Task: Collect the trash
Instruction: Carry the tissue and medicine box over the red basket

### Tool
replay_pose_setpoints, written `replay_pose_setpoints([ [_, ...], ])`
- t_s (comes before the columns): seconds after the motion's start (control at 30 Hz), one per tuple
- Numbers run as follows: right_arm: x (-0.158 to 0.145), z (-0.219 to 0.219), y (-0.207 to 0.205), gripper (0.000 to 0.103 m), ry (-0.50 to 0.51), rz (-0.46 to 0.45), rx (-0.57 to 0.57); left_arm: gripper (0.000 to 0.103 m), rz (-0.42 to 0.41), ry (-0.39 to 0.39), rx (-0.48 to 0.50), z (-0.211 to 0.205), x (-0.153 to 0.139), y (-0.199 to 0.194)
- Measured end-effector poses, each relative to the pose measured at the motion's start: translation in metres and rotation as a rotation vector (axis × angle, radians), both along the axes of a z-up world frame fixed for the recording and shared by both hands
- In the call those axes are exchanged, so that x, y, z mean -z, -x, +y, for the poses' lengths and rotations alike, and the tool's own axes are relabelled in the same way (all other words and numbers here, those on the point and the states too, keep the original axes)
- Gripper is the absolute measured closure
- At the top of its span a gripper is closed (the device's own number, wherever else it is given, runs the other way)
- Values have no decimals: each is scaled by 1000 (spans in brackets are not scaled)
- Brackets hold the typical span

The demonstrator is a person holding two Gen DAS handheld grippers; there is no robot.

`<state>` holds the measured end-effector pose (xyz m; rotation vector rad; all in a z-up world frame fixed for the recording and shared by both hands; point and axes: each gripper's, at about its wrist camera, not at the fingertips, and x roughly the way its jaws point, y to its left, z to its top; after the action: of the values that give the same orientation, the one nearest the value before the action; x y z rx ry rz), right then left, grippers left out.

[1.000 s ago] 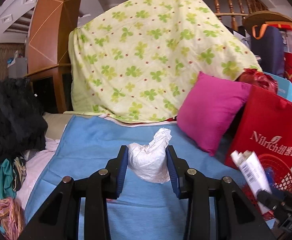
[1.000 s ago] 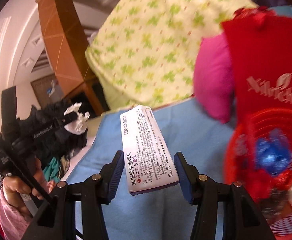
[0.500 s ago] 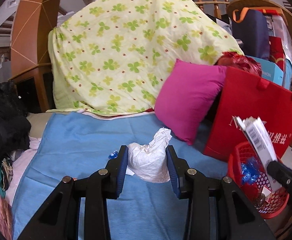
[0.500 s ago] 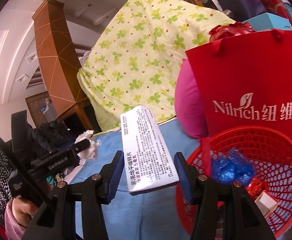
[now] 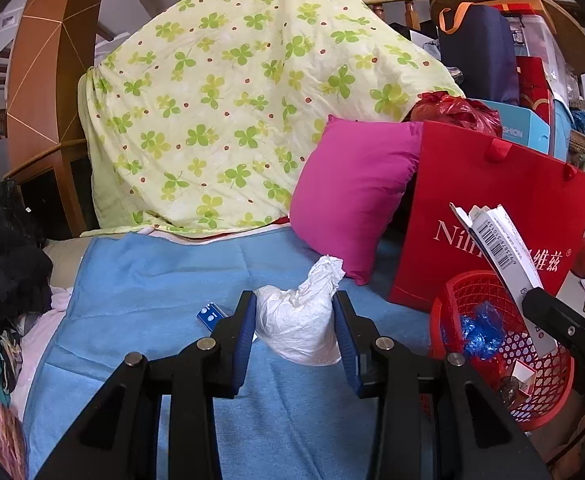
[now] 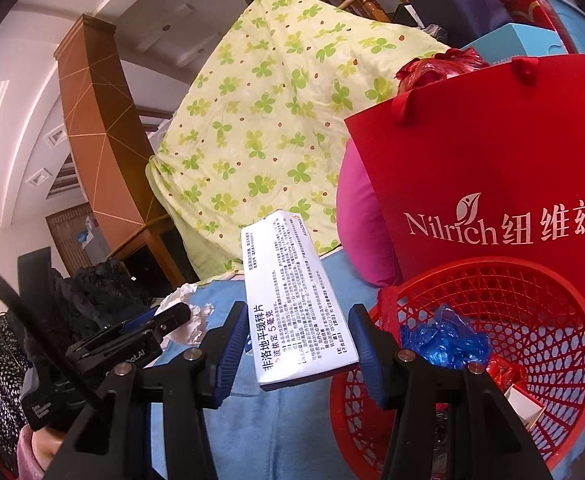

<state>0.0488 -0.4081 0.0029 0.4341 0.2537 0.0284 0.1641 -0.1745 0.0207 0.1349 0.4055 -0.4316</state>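
Note:
My left gripper (image 5: 296, 328) is shut on a crumpled white tissue wad (image 5: 298, 326), held above the blue blanket (image 5: 144, 280). My right gripper (image 6: 298, 344) is shut on a white medicine box (image 6: 292, 304) with printed text, standing upright between the pads just left of the red mesh basket (image 6: 532, 280). In the left wrist view the medicine box (image 5: 504, 256) sticks up over the basket (image 5: 552, 408) at the right. The basket holds a blue plastic wrapper (image 6: 444, 338) and other scraps. The tissue wad (image 6: 186, 312) and left gripper show at the left of the right wrist view.
A red paper bag (image 5: 492, 216) stands behind the basket, beside a pink cushion (image 5: 352, 196). A green clover-print quilt (image 5: 232, 120) drapes the back. A small blue packet (image 5: 210, 314) lies on the blanket. Dark clothes (image 5: 4, 248) pile at the left.
Both grippers have swung toward the red basket, which now shows larger and closer in both views. Tissue and box stay gripped as before.

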Motion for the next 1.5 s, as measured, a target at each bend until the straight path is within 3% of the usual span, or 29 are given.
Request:
replay_pose_setpoints([
  [1.5, 2, -9, 12, 49, -12, -11, 40, 62, -2, -28, 74, -30, 4, 20],
])
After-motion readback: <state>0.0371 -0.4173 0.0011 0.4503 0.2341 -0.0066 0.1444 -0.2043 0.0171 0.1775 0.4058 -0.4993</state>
